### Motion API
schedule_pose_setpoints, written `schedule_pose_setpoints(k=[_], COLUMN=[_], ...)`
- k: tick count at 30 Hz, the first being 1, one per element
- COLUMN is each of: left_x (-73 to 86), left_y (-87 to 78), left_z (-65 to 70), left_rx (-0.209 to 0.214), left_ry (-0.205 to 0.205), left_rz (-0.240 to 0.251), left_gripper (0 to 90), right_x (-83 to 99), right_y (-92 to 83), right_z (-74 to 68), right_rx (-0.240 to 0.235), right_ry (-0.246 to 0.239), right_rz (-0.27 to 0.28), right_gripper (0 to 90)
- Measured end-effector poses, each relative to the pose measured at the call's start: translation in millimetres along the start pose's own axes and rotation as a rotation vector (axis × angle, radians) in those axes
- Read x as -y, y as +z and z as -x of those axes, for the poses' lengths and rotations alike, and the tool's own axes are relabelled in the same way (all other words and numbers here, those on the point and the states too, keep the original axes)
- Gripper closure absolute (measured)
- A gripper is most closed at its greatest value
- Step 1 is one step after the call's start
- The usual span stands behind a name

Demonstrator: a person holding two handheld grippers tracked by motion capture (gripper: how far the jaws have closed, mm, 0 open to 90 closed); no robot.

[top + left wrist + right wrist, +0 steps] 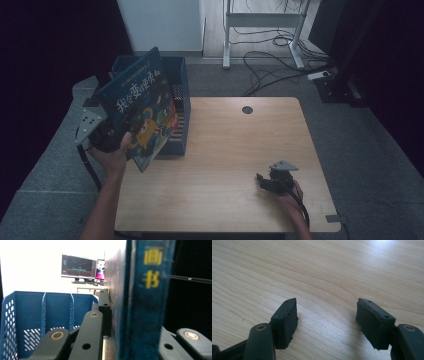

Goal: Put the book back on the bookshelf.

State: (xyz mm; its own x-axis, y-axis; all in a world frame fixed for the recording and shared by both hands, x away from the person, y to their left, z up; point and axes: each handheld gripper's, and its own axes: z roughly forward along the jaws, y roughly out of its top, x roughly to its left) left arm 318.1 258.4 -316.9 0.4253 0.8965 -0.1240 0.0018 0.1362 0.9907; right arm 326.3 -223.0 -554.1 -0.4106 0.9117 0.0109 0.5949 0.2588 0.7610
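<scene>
A blue children's picture book with a cartoon cover is held tilted in the air over the table's left edge, in front of a blue perforated bin. My left gripper is shut on the book's lower part. In the left gripper view the book's spine stands upright between the jaws of the left gripper, and the blue bin lies behind. My right gripper rests low on the wooden table near its front right. The right gripper is open, with bare wood between its pads.
The blue bin stands at the table's back left and holds other books on edge. A round cable hole sits near the table's far edge. Cables and a white desk frame lie on the floor beyond. Monitors stand far off.
</scene>
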Motion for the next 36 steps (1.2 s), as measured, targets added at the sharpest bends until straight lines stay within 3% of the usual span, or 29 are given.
schedule_pose_setpoints(k=[5,14,17,28,33,36], left_x=[0.0,1.3,3.3,1.9,-0.3,-1.6], left_y=[3.4,11.8,14.0,27.7,34.5,38.1], left_z=[-3.6,-9.7,-8.6,-8.1,-8.2,-7.6], left_rx=[-0.019,-0.041,-0.061,-0.067,-0.087,-0.091], left_ry=[-0.023,-0.032,-0.030,-0.028,-0.062,-0.056], left_rz=[0.011,-0.012,-0.009,-0.016,-0.016,-0.017], left_gripper=[82.1,82.0,82.0,81.9,81.9,81.9], right_x=[0.0,0.1,0.2,0.3,0.5,0.6], right_y=[0.0,-0.2,-0.2,-0.3,-0.4,-0.5], right_z=[0.0,-0.2,-0.1,-0.1,-0.1,-0.2], right_rx=[0.000,0.002,0.002,0.004,0.005,0.007], right_ry=[0.001,0.002,0.003,0.003,0.004,0.005], right_rz=[0.000,-0.001,-0.001,0.000,0.001,0.001], right_gripper=[32.7,32.5,32.4,32.4,32.4,32.4])
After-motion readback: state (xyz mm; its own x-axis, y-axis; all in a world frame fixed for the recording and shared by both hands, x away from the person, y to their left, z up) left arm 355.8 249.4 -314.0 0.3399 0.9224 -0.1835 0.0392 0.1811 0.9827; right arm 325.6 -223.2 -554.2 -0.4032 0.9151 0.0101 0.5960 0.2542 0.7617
